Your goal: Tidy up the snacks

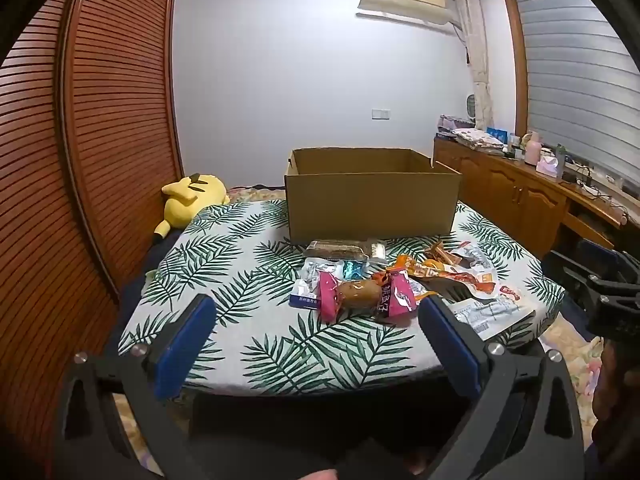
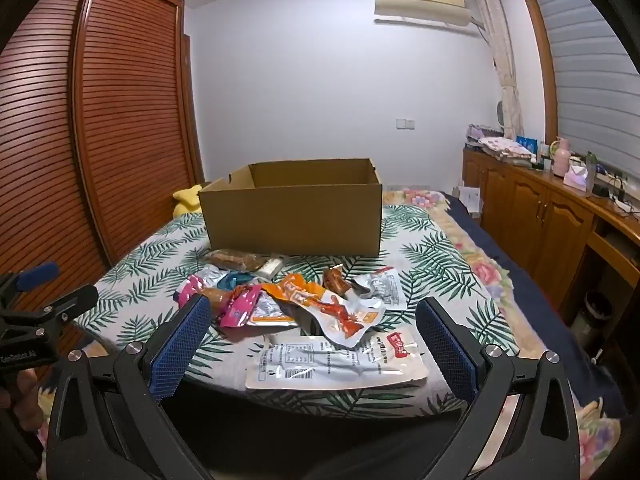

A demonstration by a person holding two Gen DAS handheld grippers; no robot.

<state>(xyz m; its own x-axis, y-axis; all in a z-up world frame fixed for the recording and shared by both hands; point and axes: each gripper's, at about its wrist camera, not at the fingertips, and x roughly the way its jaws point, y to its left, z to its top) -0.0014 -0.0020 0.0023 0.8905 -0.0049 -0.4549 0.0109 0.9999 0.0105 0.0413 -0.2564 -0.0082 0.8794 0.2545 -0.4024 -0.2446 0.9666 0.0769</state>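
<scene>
An open brown cardboard box (image 1: 372, 196) (image 2: 294, 216) stands at the back of a leaf-print cloth (image 1: 248, 264) (image 2: 436, 256). In front of it lies a heap of snack packets: a pink-wrapped brown snack (image 1: 362, 294) (image 2: 232, 300), an orange packet (image 1: 424, 270) (image 2: 320, 300), a dark bar in clear wrap (image 1: 340, 250) (image 2: 236, 260) and a flat white pouch (image 1: 492, 314) (image 2: 336, 362). My left gripper (image 1: 316, 316) is open, short of the heap. My right gripper (image 2: 314, 316) is open too, above the white pouch, touching nothing.
A slatted wooden wardrobe (image 1: 80, 140) (image 2: 100, 128) fills the left side. A yellow plush toy (image 1: 192, 196) lies at the back left. A wooden cabinet (image 1: 516, 196) (image 2: 540, 208) with clutter on top runs along the right under a window. The other gripper shows at each view's edge.
</scene>
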